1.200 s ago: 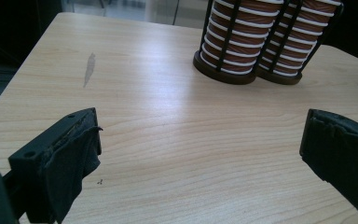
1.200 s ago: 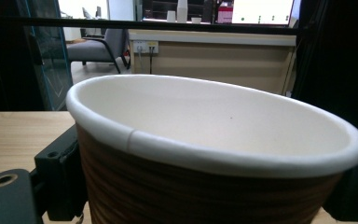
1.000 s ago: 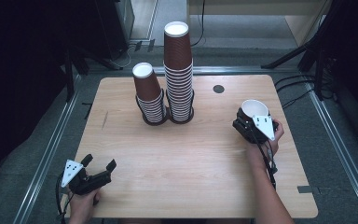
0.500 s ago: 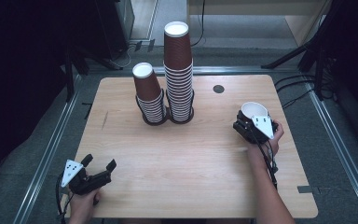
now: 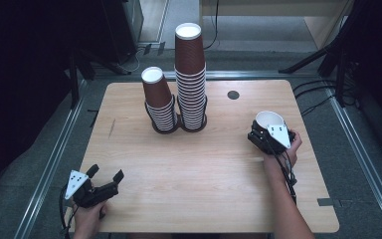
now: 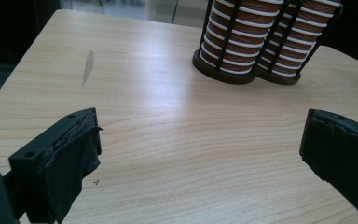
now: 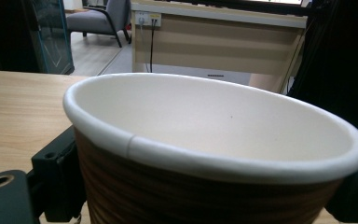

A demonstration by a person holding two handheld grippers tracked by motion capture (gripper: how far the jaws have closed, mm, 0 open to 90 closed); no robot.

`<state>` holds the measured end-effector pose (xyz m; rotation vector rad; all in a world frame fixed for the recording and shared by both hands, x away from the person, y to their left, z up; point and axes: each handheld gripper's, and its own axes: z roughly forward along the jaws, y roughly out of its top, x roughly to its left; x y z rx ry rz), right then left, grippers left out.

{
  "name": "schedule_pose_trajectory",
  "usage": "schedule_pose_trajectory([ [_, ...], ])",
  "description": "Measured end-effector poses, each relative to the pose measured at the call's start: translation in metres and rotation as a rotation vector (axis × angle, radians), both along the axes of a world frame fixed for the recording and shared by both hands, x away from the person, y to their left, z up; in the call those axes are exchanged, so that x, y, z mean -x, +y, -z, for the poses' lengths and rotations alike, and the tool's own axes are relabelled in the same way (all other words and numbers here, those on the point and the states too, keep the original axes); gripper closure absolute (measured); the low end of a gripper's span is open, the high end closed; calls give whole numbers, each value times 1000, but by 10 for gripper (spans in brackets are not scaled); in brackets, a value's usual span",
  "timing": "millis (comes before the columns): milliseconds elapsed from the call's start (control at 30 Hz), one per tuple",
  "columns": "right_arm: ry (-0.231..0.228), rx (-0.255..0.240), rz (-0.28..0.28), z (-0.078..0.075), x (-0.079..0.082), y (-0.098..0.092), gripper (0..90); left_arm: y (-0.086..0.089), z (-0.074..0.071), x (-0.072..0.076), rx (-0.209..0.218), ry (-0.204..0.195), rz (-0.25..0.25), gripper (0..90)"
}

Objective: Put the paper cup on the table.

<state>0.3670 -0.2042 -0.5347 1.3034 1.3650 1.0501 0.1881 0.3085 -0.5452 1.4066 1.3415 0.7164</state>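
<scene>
A person's right hand-held gripper (image 5: 267, 133) clamps a single brown paper cup (image 5: 269, 121), upright and empty, at the right side of the table (image 5: 204, 199). The left hand-held gripper (image 5: 104, 179) rests near the front left corner, jaws wide apart, empty. Two stacks of upside-down cups, one short (image 5: 158, 102) and one tall (image 5: 190, 74), stand in a black holder (image 5: 179, 124) at the back. The held cup seems not yet placed.
</scene>
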Motion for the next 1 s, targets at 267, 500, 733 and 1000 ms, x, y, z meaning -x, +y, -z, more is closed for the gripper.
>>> schedule_pose_trajectory([
  [267,26,2,-10,3,5,-2,65,0,0,0,1,-1,1,0],
  [500,42,-11,-13,4,8,-5,18,0,0,0,0,0,2,0],
  [733,54,-48,-55,2,11,-6,0,0,0,-1,1,2,2,0],
  [1000,55,-71,-68,2,19,-7,0,0,0,-1,1,1,2,0],
])
